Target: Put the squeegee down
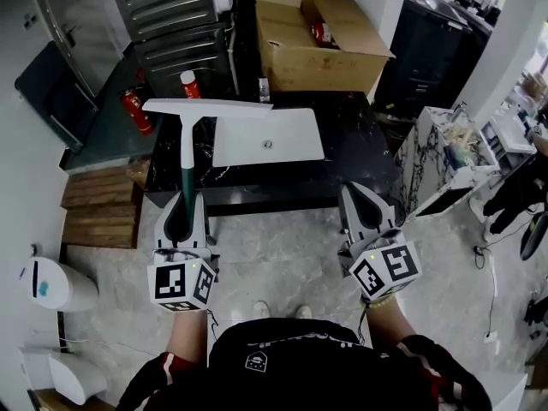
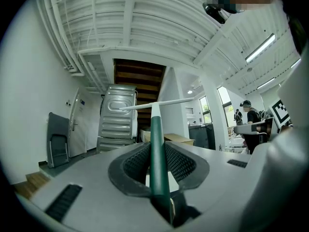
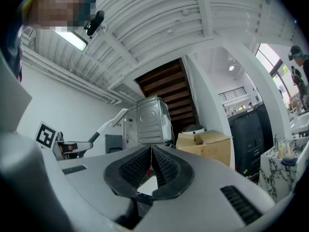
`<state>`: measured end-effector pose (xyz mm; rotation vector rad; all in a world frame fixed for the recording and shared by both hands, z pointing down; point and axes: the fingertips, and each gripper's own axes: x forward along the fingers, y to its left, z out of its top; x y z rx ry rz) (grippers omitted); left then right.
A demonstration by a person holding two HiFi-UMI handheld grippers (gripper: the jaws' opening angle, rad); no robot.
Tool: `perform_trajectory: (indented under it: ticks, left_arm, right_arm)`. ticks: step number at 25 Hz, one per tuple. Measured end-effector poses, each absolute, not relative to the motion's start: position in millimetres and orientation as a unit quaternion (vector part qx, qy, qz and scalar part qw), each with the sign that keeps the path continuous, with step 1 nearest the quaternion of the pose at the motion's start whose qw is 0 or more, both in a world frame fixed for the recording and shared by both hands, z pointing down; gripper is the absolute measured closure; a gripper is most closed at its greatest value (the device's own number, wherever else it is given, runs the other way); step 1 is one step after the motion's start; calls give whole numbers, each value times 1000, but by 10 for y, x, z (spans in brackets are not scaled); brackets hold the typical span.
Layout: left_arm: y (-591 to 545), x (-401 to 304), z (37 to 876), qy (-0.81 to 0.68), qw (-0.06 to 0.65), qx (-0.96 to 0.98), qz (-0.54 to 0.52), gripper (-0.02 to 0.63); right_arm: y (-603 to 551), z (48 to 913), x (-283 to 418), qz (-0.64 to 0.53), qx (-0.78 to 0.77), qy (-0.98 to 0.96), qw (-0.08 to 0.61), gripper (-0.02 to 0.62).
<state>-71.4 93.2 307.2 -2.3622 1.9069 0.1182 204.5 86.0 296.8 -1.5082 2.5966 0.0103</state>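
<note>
The person's black shirt point(image 1: 282, 358) is lowest in the head view. Just ahead of it the two grippers are held side by side. The left gripper point(image 2: 157, 151) is clamped on the green handle of the squeegee point(image 1: 188, 144), with the pads pressing it from both sides. The squeegee points away from the person. Its white blade lies crosswise, in the air over the left part of the black table point(image 1: 360, 157). The right gripper point(image 3: 151, 151) has its jaws closed together, with nothing between them.
</note>
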Motion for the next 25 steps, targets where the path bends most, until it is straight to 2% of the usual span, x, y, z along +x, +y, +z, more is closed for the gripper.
perform_trajectory:
  ticks: [15,25]
  left_arm:
    - [744,-421,3137,657,51,-752,25,508]
    - [-355,-1010,3528,660,28,-751,15,508]
  right_arm:
    - [614,3186,2473,-25,-480,875,54,557]
    - [-404,3379,1717,-21,-448,893,29,557]
